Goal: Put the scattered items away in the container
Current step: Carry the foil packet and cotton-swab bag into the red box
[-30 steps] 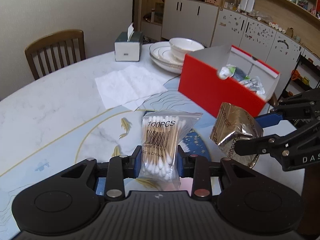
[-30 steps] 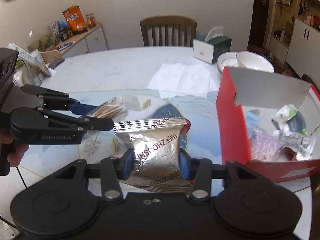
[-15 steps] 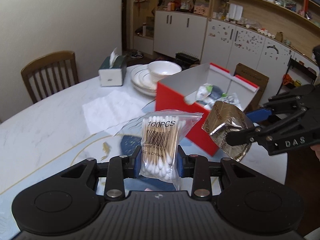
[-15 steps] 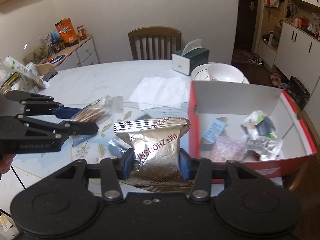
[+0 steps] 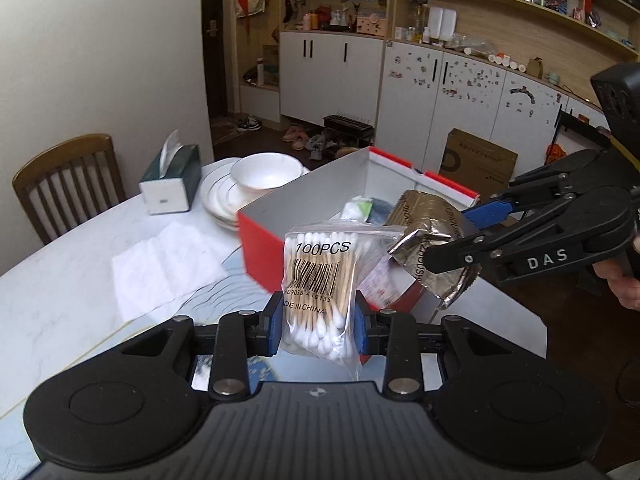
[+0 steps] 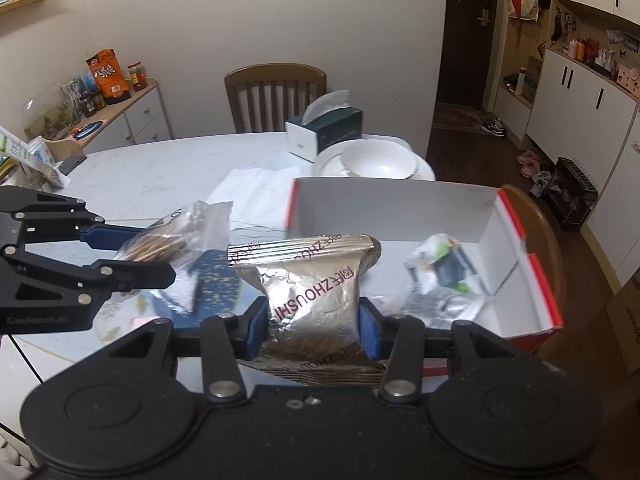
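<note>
Because each gripper carries one item toward the same container, both are raised above the marble surface point(image 5: 60, 280) with their loads upright. The left gripper point(image 5: 316, 330) has its fingers pressed narrow on a clear bag of cotton swabs point(image 5: 320, 288), gripped low so the printed label faces the camera. The right gripper point(image 6: 312, 332) has its fingers closed around the lower part of a crinkled silver foil packet point(image 6: 316, 292), whose sealed top stands free. The red box point(image 6: 538, 292), white inside, lies open at about one o'clock in the right wrist view, already holding a few small wrapped items point(image 6: 444, 276). The packet appears to hang at the box's near edge, while the swab bag sits just short of the box's red wall, so releasing over the opening looks like the next step.
</note>
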### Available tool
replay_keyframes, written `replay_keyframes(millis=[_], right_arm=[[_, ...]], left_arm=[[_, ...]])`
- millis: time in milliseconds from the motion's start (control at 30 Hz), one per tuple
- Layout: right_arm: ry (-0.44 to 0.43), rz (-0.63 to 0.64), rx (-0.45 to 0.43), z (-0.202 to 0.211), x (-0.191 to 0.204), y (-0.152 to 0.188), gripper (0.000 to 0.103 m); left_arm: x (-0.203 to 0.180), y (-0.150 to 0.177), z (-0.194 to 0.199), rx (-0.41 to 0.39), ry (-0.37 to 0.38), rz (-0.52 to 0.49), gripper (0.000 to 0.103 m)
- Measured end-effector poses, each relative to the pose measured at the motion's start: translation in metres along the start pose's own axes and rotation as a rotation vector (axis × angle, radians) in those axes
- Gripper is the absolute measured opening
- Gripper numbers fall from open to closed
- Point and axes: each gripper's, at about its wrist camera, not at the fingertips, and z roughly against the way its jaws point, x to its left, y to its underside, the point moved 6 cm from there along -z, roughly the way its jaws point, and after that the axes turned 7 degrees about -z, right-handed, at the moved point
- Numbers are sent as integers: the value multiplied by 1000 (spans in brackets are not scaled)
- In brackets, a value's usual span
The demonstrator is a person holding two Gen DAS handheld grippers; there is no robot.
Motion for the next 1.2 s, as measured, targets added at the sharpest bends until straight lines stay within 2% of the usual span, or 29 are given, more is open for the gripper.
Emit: replay_keyframes(millis=[333,567,900,1200], right_arm=[[23,-11,-2,-8,-58,-14,45],[35,-8,4,-23,-91,-25,45],[33,28,22,-53,-110,-35,45],[31,62,92,-87,-116,-39,45]], left_arm=[[-30,-31,-41,16,-9,-25,32],[-36,-49,-74,45,-31,-18,32],[-23,-69,-129,121,-93,-6,32],[-14,-70,-175,207,-136,-26,32]])
